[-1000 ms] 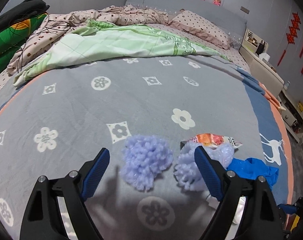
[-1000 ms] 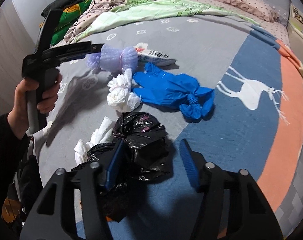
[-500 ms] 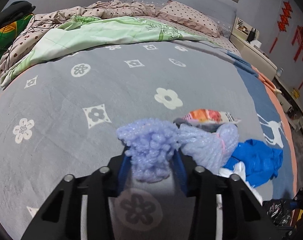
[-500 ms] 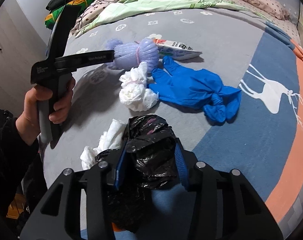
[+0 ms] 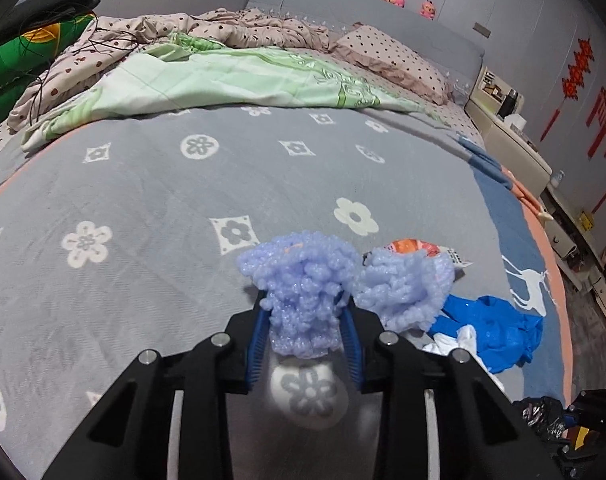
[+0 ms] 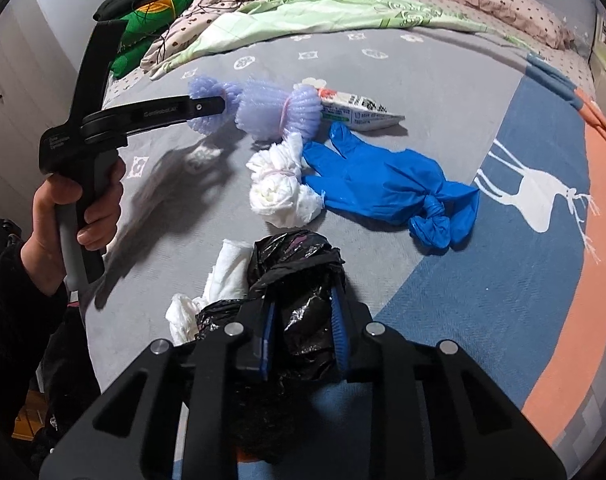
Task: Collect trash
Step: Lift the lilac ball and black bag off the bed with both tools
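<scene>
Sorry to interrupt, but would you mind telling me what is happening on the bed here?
A person is gathering trash off the bedspread with two handheld claws. The left claw is closing on one end of a purple foam net; the right claw is closing on a crumpled black bag. A blue glove, tissue wad and wrapper lie uncollected.

Big bed (image 5: 263,168) w/ grey flower-print cover, blue-and-orange edge w/ white deer (image 5: 527,284). Green quilt (image 5: 231,80) and dotted pink bedding (image 5: 263,28) bunched near grey headboard (image 5: 363,12). Grey walls; red ornaments (image 5: 579,68) hang at right. Cream bedside cabinet (image 5: 511,136) beside bed.
</scene>
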The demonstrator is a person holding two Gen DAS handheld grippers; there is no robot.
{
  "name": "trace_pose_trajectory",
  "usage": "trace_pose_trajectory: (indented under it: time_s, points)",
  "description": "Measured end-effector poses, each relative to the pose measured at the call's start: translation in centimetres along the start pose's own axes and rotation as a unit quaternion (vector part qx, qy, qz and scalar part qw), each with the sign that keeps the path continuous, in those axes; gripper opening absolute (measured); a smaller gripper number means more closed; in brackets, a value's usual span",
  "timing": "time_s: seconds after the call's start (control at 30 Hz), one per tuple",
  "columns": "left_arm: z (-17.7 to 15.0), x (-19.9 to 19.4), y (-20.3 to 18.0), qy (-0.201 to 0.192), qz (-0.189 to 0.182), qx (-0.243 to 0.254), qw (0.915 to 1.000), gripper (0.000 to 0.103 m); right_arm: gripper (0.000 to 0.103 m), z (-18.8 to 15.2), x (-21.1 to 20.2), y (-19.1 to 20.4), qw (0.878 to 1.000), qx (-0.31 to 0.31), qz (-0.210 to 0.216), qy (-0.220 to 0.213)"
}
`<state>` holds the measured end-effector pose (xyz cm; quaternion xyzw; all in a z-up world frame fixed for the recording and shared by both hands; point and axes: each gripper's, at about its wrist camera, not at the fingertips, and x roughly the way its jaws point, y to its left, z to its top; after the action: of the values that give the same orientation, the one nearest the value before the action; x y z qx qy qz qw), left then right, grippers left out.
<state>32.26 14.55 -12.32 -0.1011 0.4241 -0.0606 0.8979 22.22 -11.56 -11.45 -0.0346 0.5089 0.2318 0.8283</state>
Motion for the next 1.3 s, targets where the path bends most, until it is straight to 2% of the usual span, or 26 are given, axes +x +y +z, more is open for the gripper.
trace_pose_trajectory:
  time_s: [0.57,0.63,0.83,1.3]
  points:
    - [-2.4,-6.4,0.0,-0.023,-0.019,-0.012,0.9995,0.031,0.023,-0.7,-7.2,0.2,0.997,0.026,-0.010,-0.075]
    - [-2.7,-7.1,-0.1,-0.025,-0.021,-0.011,0.9994,0.031,0.023,-0.8,-7.6,0.2,0.997,0.027,-0.003,-0.073]
    - [-3.6,-8.8,-0.2,-0.026,-0.026,-0.011,0.9993,0.031,0.023,-2.7,-6.6,0.0,0.999,0.036,-0.006,-0.031]
    - [-4.4,-12.3,-2.1,-0.045,-0.037,0.007,0.9983,0.031,0.023,-4.3,-10.9,-0.8,0.996,0.048,-0.010,-0.077]
